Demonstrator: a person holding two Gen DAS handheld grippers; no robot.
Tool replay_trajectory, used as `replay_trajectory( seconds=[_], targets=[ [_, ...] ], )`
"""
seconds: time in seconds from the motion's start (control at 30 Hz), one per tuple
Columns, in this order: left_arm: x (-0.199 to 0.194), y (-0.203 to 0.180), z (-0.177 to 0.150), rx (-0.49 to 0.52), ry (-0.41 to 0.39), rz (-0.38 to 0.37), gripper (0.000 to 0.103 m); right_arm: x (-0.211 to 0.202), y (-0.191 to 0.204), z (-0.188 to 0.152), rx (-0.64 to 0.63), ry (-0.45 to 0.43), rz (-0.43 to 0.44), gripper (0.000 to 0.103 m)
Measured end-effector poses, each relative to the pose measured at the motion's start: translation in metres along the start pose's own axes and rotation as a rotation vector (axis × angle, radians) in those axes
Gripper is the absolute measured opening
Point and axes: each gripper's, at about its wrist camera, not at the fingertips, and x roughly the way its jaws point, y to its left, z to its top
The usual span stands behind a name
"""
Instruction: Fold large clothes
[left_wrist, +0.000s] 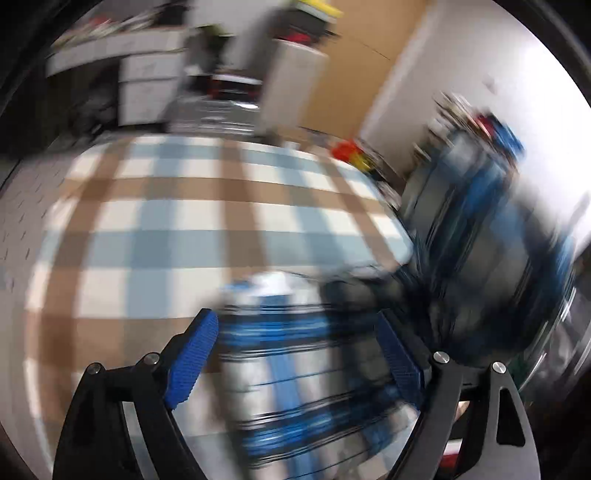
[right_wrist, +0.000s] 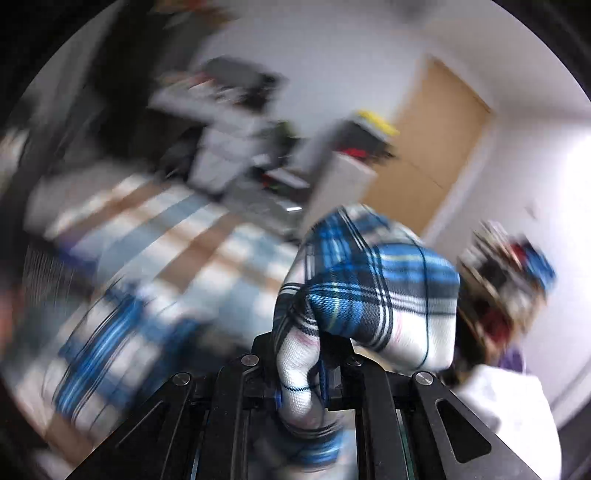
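From my left wrist camera, I see the left gripper with its jaws standing wide, blue ribbed pads apart and pressing on nothing. Between and below them lies the plaid shirt, blue, white and black, smeared by motion blur so I cannot make out its folds. It rests on the checked cloth of tan, pale blue and white squares that covers the worktop. To the right of that cloth more of the same plaid fabric rises up in a blurred mass, too smeared for me to tell where it is gripped. Beyond the far edge I see grey drawer units and a tan door, all blurred.

From my right wrist camera, the checked cloth runs across the left side, with a blurred stretch of the shirt lying on it at lower left. In the middle, the right gripper has its jaws drawn narrow and clamped on a bunch of the plaid shirt, which bulges up and forward from the pinch in a rounded fold, lifted clear of the worktop. A white seam edge with dark stitching sits right in the pinch. To the right of the bunch is a blurred rack of clutter against the white wall, and at lower right a white sleeve.
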Motion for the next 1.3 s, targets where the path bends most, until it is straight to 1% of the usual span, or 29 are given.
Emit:
replay_trajectory(
  seconds=[0.07,0.1,0.13,0.17,0.2,0.23,0.3,0.33,0.37,0.4,0.47,0.53,0.6,0.63,0.73,0.8,0.83,0.9,0.93,0.97,1.0,1.03,1.07,1.1,1.17,1.2,1.23,1.27,1.3],
  targets=[
    [-0.004,0.034,-0.001,-0.095,0.036,-0.027,0.084,0.013,0.049,-0.016,-0.069,0.055,0.055,0.013],
    [-0.003,0.046,-0.004,-0.127,0.055,-0.019,0.084,0.022,0.075,-0.028,-0.090,0.100,0.102,0.013],
    [-0.002,0.053,-0.007,-0.141,0.071,-0.002,0.084,0.026,0.091,-0.036,-0.110,0.124,0.119,0.013],
    [0.001,0.059,-0.010,-0.149,0.088,0.010,0.084,0.026,0.104,-0.041,-0.131,0.128,0.105,0.014],
    [0.003,0.059,-0.013,-0.148,0.103,0.008,0.084,0.025,0.115,-0.047,-0.145,0.117,0.087,0.019],
    [0.006,0.061,-0.015,-0.145,0.125,0.003,0.084,0.022,0.120,-0.048,-0.141,0.106,0.097,0.023],
    [0.010,0.049,-0.019,-0.144,0.138,-0.007,0.084,0.013,0.125,-0.049,-0.120,0.081,0.148,0.046],
    [0.010,0.042,-0.019,-0.134,0.144,-0.031,0.084,0.006,0.126,-0.052,-0.118,0.069,0.171,0.051],
    [0.010,0.037,-0.017,-0.121,0.145,-0.064,0.084,-0.001,0.127,-0.053,-0.122,0.061,0.198,0.063],
    [0.011,0.033,-0.013,-0.110,0.144,-0.094,0.084,-0.005,0.130,-0.055,-0.115,0.060,0.221,0.069],
    [0.009,0.014,-0.011,-0.066,0.145,-0.155,0.084,-0.011,0.126,-0.060,-0.066,0.065,0.301,0.069],
    [0.016,0.001,-0.006,-0.024,0.147,-0.192,0.084,-0.021,0.107,-0.059,0.028,0.062,0.404,0.069],
    [0.029,-0.014,-0.005,0.019,0.185,-0.227,0.084,-0.033,0.074,-0.059,0.184,0.027,0.509,0.070],
    [0.037,-0.021,-0.006,0.036,0.217,-0.236,0.084,-0.039,0.060,-0.064,0.246,0.015,0.529,0.071],
    [0.062,-0.039,-0.008,0.074,0.285,-0.202,0.084,-0.042,-0.003,-0.084,0.532,-0.056,0.600,0.080],
    [0.081,-0.042,-0.010,0.080,0.348,-0.176,0.084,-0.040,-0.037,-0.100,0.698,-0.087,0.600,0.081],
    [0.090,-0.040,-0.012,0.064,0.376,-0.189,0.084,-0.037,-0.054,-0.109,0.783,-0.092,0.568,0.081],
    [0.107,-0.038,-0.013,0.007,0.431,-0.246,0.083,-0.026,-0.079,-0.125,0.924,-0.081,0.526,0.082],
    [0.109,-0.037,-0.012,-0.021,0.435,-0.285,0.072,-0.020,-0.086,-0.132,0.973,-0.067,0.522,0.082],
    [0.109,-0.037,-0.010,-0.042,0.445,-0.323,0.057,-0.010,-0.095,-0.139,1.031,-0.038,0.527,0.082],
    [0.108,-0.037,-0.006,-0.062,0.458,-0.361,0.033,0.003,-0.101,-0.141,1.082,0.000,0.548,0.082],
    [0.104,-0.038,-0.002,-0.068,0.453,-0.380,0.025,0.019,-0.104,-0.149,1.139,0.059,0.588,0.082],
    [0.096,-0.039,0.003,-0.055,0.422,-0.404,0.020,0.034,-0.103,-0.157,1.189,0.128,0.624,0.083],
    [0.090,-0.039,0.007,-0.053,0.396,-0.423,0.013,0.043,-0.100,-0.163,1.213,0.174,0.657,0.083],
    [0.080,-0.034,0.013,-0.099,0.348,-0.483,0.010,0.064,-0.089,-0.177,1.276,0.277,0.748,0.083],
    [0.069,-0.030,0.018,-0.120,0.316,-0.533,0.009,0.071,-0.083,-0.182,1.303,0.323,0.795,0.082],
    [0.059,-0.029,0.020,-0.121,0.286,-0.561,0.008,0.079,-0.076,-0.185,1.323,0.364,0.845,0.082],
    [0.049,-0.025,0.022,-0.114,0.258,-0.573,0.008,0.082,-0.072,-0.185,1.321,0.388,0.858,0.082],
    [0.041,-0.022,0.022,-0.106,0.238,-0.577,0.008,0.081,-0.071,-0.182,1.306,0.389,0.846,0.081]
  ],
)
